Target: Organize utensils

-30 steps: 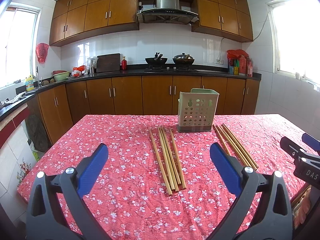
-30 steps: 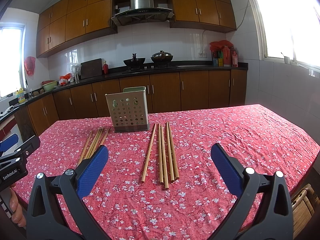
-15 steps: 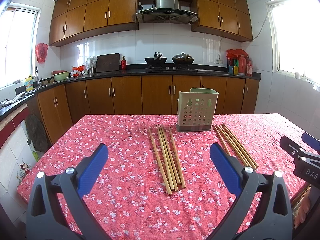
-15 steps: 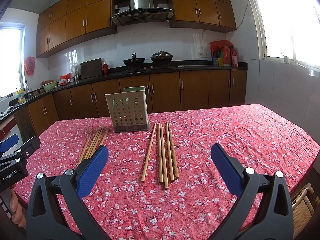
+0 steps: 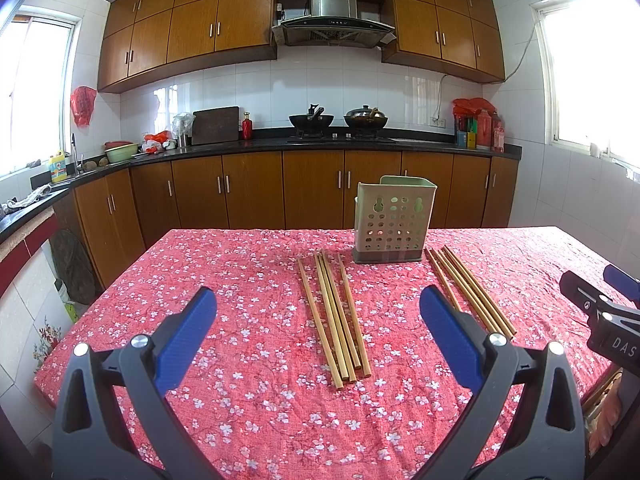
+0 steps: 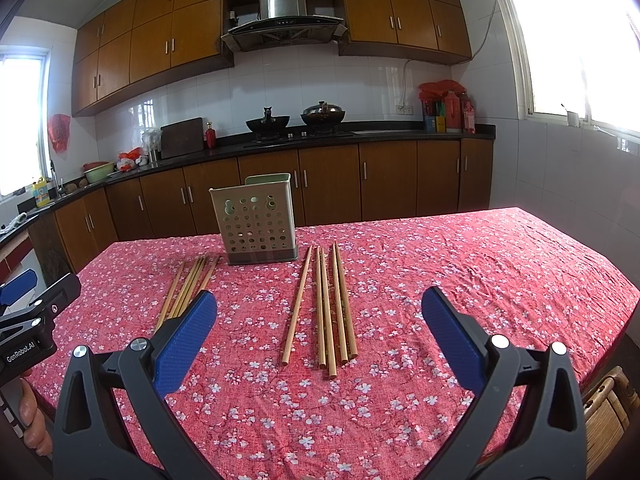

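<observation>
Two chopstick sets [image 5: 335,312] [image 6: 325,304] lie lengthwise ahead, one before each wide-open gripper [image 5: 318,334] [image 6: 319,334], flanking the holder [image 5: 394,220].

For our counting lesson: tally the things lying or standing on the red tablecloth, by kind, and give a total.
Chopsticks: 10 (two groups of 5, though the left group is tightly bunched)
Holder: 1
Total: 11
</observation>
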The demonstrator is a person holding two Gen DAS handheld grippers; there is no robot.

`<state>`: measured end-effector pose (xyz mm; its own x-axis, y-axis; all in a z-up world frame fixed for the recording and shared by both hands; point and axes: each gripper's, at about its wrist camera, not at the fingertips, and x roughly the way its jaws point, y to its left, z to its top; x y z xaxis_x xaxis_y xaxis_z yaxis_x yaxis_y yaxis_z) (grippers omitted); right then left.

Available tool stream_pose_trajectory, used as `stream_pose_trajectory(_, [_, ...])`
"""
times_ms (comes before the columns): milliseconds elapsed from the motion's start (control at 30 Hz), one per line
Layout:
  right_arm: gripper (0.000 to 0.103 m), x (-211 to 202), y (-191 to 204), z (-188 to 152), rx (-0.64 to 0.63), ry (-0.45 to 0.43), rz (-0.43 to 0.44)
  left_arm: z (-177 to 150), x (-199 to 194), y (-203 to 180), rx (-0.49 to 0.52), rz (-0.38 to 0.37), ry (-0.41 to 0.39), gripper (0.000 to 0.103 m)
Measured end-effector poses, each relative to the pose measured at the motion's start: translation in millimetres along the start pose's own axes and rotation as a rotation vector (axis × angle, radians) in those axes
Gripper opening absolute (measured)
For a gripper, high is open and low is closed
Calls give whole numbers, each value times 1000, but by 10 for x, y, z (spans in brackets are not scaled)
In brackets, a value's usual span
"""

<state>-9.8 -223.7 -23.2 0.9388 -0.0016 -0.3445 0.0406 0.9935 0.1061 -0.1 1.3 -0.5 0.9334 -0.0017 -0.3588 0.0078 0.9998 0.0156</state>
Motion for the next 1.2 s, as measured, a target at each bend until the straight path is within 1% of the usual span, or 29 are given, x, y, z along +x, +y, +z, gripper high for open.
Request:
stream_pose_trajectory(800, [101,-12,-34,-9,2,6,-3,-8,35,22,-5,5,8,99])
stream_pose_trajectory(933, [101,74,-61,-15,7,29,-8,-53,132,30,-21,16,34,99])
stream_pose_trajectory(1000, [101,122,-86,-25,17,49,-12,-86,254,17,-33,38,69,99])
stream_pose_trajectory(1033, [101,179,-128,-29,27,67,-19,-140,363,9,-37,42,90,99])
stream_pose_trajectory(1200, [101,517,-356,-14,79,179,-52,-194,623,132,-38,62,183,99])
